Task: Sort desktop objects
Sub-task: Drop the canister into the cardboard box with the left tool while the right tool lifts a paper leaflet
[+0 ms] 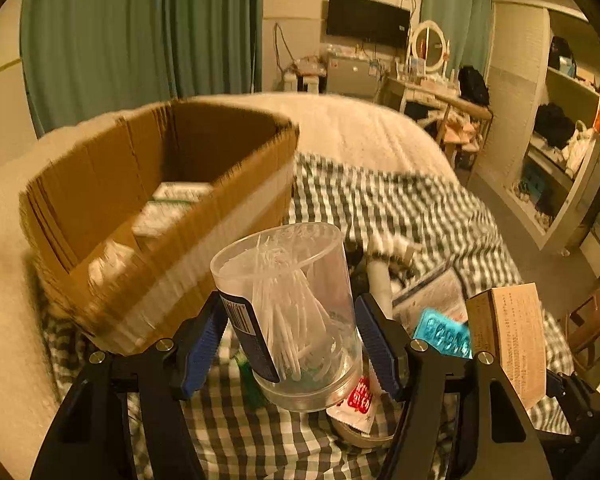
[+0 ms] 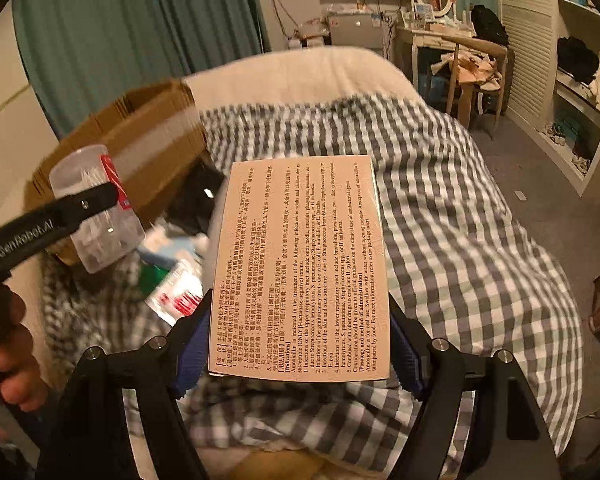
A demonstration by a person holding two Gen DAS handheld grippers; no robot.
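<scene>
In the left wrist view, the left gripper [image 1: 292, 336] is closed on a clear plastic jar [image 1: 290, 312] of white sticks, its blue pads pressed against both sides and the jar lifted above the checked blanket [image 1: 400, 208]. Just behind and to the left stands an open cardboard box [image 1: 140, 184] near the blanket's left edge, with white packets lying in its bottom. Under and right of the jar lie a red-and-white sachet [image 1: 358, 400], a blue blister pack [image 1: 446, 332] and a white tube [image 1: 380, 280], close together. The tan medicine box [image 1: 508, 340] hangs at the right. Beyond the pile the blanket is bare to the far edge of the bed.

In the right wrist view, the right gripper [image 2: 300, 344] grips the medicine box [image 2: 300, 268] by its long sides, printed face up, above the blanket [image 2: 460, 240]. To the left, the other gripper [image 2: 96, 200] holds the jar [image 2: 96, 208] just before the cardboard box [image 2: 140, 148], and a hand [image 2: 8, 344] grasps its handle. A clutter of packets [image 2: 176, 292] lies below the jar. The blanket's right half, out to its right edge, is open.
</scene>
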